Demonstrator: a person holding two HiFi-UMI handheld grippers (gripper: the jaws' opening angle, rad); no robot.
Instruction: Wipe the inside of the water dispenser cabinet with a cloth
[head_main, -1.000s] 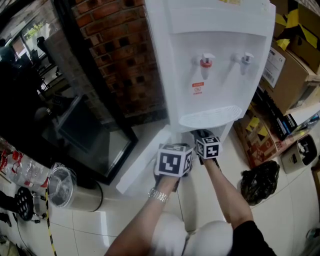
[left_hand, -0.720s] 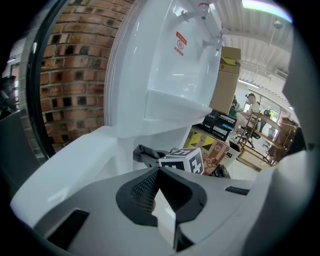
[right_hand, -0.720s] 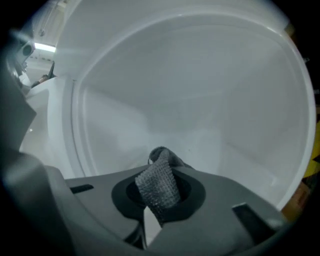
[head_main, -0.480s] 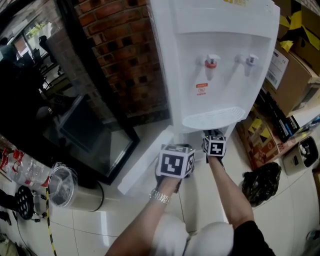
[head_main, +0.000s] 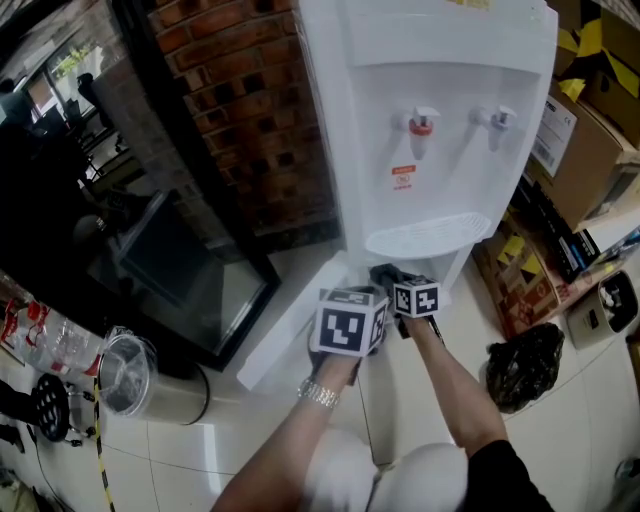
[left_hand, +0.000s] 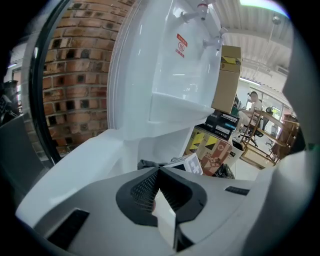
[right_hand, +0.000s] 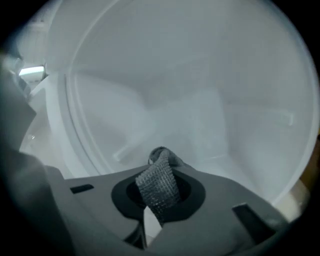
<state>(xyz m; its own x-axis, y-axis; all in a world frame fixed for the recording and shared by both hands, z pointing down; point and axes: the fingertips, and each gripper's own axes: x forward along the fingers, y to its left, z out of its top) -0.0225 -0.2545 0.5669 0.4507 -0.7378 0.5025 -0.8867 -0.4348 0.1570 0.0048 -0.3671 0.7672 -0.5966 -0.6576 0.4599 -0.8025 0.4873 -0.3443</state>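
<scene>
The white dispenser (head_main: 430, 120) rises ahead of both tongs, its top cut off by the head view's edge. Its drip tray (head_main: 425, 235) juts out just above the right tongs and hides the cabinet opening below it in that view. The cabinet (right_hand: 200, 100) shows only in the right gripper view. There it is a pale, hazy white wall filling the picture beyond the right tongs, with its corners and depth hard to make out. The open door (head_main: 285, 330) slants away to the left of the left tongs. A brick wall (head_main: 250, 110) stands further left, and cardboard boxes (head_main: 590, 130) are stacked to the right of the right tongs, partly cut off. A black bag (head_main: 520, 365) lies on the floor near the right forearm.

The left tongs (left_hand: 159, 171) are closed with nothing in them, held low beside the door. In the head view their tips are hidden under the marker cube (head_main: 348, 322).

The right tongs (right_hand: 162, 167) are clamped on the cloth (right_hand: 158, 186). This grey woven strip stands up between the pads and folds over, covering the tips. In the head view the cloth is a dark bunch just ahead of the right tongs under the drip tray. No view makes clear whether it touches the cabinet wall.
</scene>
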